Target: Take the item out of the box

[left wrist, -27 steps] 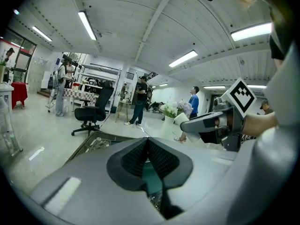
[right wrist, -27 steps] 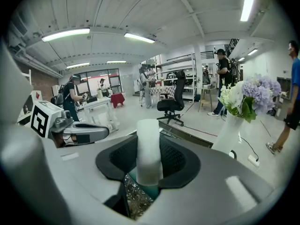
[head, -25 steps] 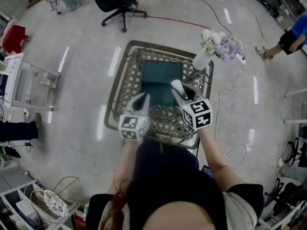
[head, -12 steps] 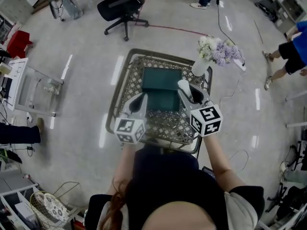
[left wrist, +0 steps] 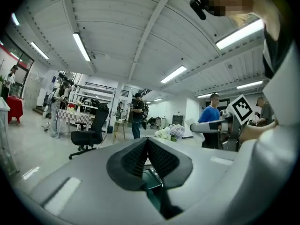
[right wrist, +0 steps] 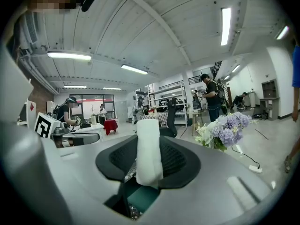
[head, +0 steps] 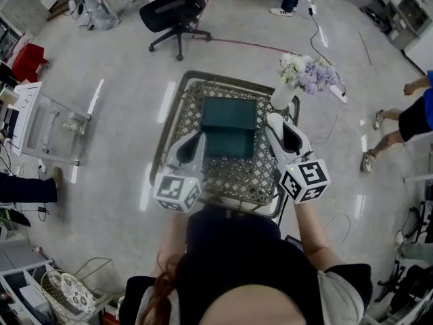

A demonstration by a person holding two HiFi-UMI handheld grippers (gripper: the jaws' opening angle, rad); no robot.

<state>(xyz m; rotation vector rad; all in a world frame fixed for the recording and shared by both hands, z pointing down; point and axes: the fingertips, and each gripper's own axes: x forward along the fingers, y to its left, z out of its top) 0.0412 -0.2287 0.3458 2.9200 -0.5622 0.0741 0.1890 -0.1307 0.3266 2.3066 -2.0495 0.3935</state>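
A dark green box [head: 229,124] lies open on a woven lattice table [head: 177,107]; its inside looks bare. My right gripper [head: 276,122] hangs over the table's right edge, beside the box, shut on a white rolled item [head: 273,120]. In the right gripper view the white item [right wrist: 149,151] stands upright between the pads, with the green box [right wrist: 140,198] below. My left gripper [head: 192,142] hovers by the box's left side, shut with nothing in it; in the left gripper view its pads [left wrist: 136,156] meet at the tip.
A white vase of purple and white flowers [head: 304,73] stands on the table's far right corner, close to the right gripper. A black office chair [head: 172,5] is beyond the table, a clear stand [head: 51,124] to the left, a person's legs [head: 406,117] to the right.
The right gripper has carried the white item rightward, off the box toward the table's right edge. The left gripper has drifted left and back toward me.
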